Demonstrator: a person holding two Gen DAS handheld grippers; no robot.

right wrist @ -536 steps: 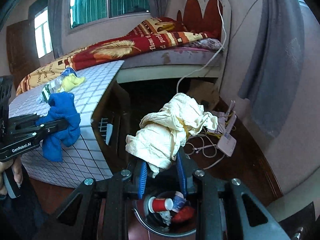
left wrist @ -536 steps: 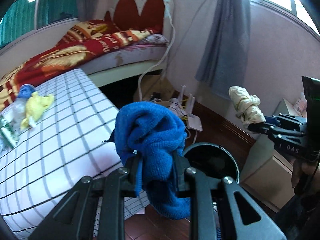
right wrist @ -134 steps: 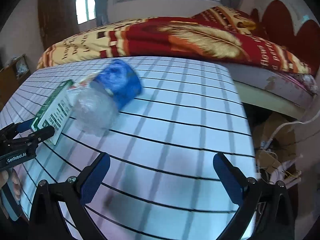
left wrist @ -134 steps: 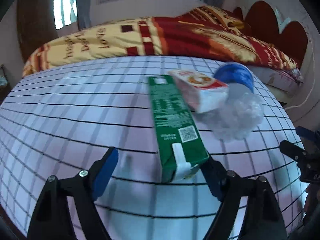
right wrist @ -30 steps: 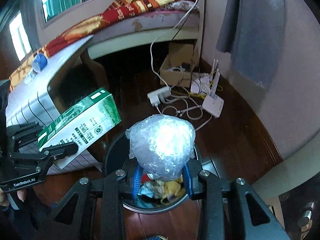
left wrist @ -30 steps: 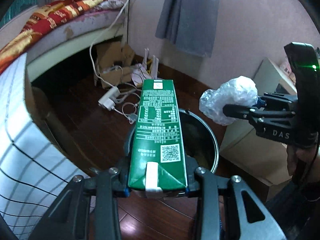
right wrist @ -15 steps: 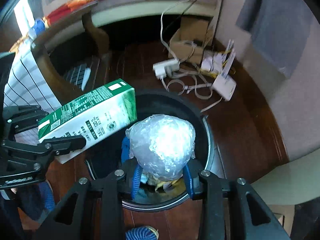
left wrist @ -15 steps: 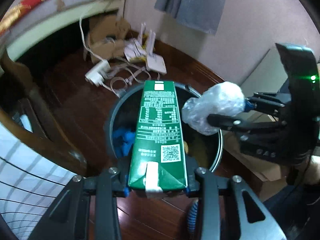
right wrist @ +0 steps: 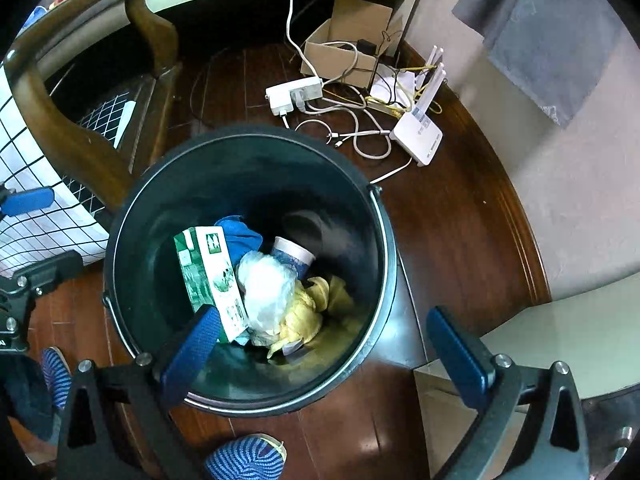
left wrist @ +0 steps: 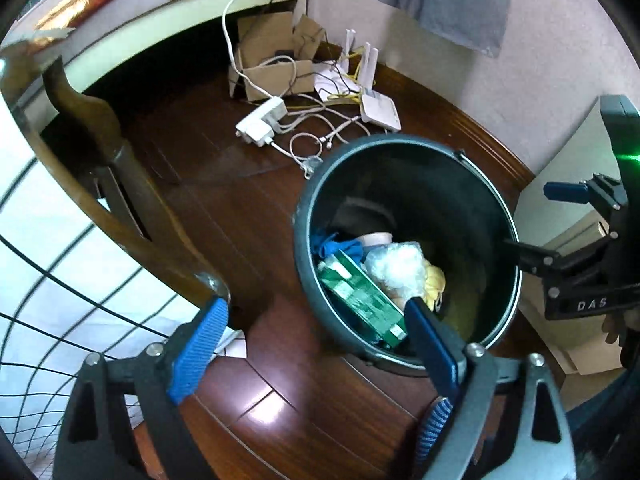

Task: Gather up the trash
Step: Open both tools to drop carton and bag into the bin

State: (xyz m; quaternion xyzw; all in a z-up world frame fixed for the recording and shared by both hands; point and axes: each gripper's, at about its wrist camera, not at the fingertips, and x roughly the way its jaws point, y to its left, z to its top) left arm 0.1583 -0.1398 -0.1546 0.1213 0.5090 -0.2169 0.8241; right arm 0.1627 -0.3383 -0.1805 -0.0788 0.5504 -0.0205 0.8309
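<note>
- Blue ribbed pads of left gripper [left wrist: 312, 330] stood wide apart, empty.
- Round dark bin [right wrist: 372, 216] held flat green carton [right wrist: 208, 276], crinkled clear plastic wad [right wrist: 266, 288], rumpled yellow cloth [right wrist: 308, 312].
- Right gripper [right wrist: 324, 344] gaped wide, empty, above bin.

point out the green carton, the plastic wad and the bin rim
green carton [right wrist: 210, 270], right wrist view, on its printed face.
plastic wad [right wrist: 266, 286], right wrist view, on its crumpled middle.
bin [left wrist: 400, 145], left wrist view, on the far rim.
</note>
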